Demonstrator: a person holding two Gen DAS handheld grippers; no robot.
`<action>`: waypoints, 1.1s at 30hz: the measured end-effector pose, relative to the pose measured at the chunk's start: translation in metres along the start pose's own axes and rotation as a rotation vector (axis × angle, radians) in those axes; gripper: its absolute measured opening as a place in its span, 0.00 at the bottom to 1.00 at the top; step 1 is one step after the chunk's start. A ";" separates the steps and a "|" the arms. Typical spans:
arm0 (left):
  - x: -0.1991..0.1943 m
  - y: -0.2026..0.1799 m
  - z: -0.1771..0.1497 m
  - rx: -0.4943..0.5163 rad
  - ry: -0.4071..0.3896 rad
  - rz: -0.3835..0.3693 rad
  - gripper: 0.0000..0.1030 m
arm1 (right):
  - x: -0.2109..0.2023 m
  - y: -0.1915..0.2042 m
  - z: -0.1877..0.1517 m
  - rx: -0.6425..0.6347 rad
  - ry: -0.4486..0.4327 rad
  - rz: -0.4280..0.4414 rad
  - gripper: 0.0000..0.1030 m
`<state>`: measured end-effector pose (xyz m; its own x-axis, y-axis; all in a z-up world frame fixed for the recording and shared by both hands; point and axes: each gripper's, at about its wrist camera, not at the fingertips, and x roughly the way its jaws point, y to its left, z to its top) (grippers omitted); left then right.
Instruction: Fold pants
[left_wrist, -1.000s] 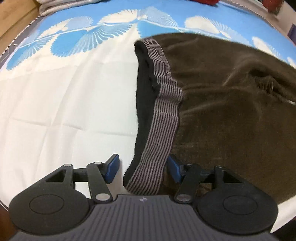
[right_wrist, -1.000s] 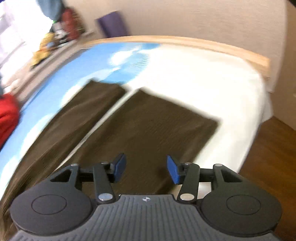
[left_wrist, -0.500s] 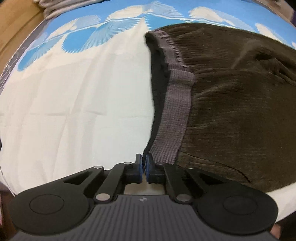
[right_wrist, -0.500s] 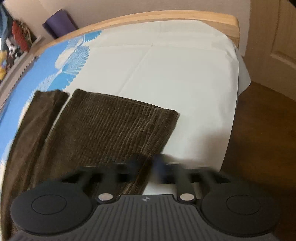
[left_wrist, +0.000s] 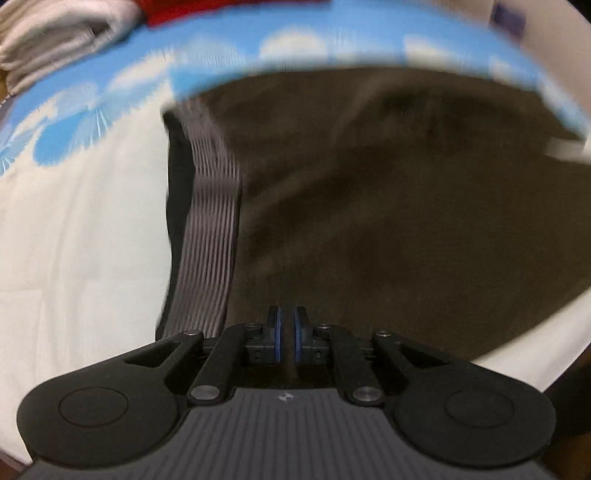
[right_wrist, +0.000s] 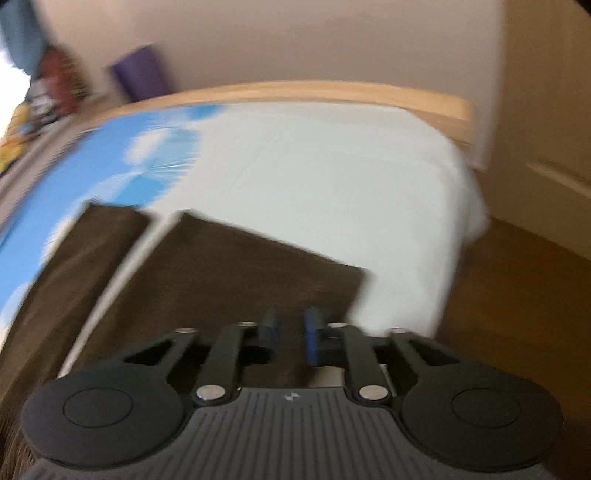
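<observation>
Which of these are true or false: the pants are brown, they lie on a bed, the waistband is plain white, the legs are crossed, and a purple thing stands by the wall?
1. The brown pants are brown. True.
2. They lie on a bed. True.
3. The waistband is plain white. False: it is grey with dark stripes.
4. The two pant legs are crossed. False: they lie side by side with a strip of sheet between them.
5. A purple thing stands by the wall. True.
</observation>
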<state>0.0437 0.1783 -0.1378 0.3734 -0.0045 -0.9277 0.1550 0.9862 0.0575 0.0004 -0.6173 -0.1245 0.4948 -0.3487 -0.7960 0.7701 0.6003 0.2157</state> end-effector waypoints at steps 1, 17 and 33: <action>0.007 -0.002 -0.003 0.012 0.037 0.024 0.07 | -0.003 0.008 -0.002 -0.035 -0.005 0.033 0.34; -0.022 -0.018 0.000 0.008 -0.081 -0.014 0.12 | -0.103 0.121 -0.076 -0.482 -0.118 0.474 0.43; -0.020 -0.023 -0.004 0.006 -0.056 -0.077 0.37 | -0.092 0.194 -0.210 -0.947 0.220 0.388 0.43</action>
<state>0.0295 0.1563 -0.1221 0.4103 -0.0899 -0.9075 0.1906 0.9816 -0.0110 0.0199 -0.3173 -0.1277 0.4833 0.0705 -0.8726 -0.1036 0.9944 0.0230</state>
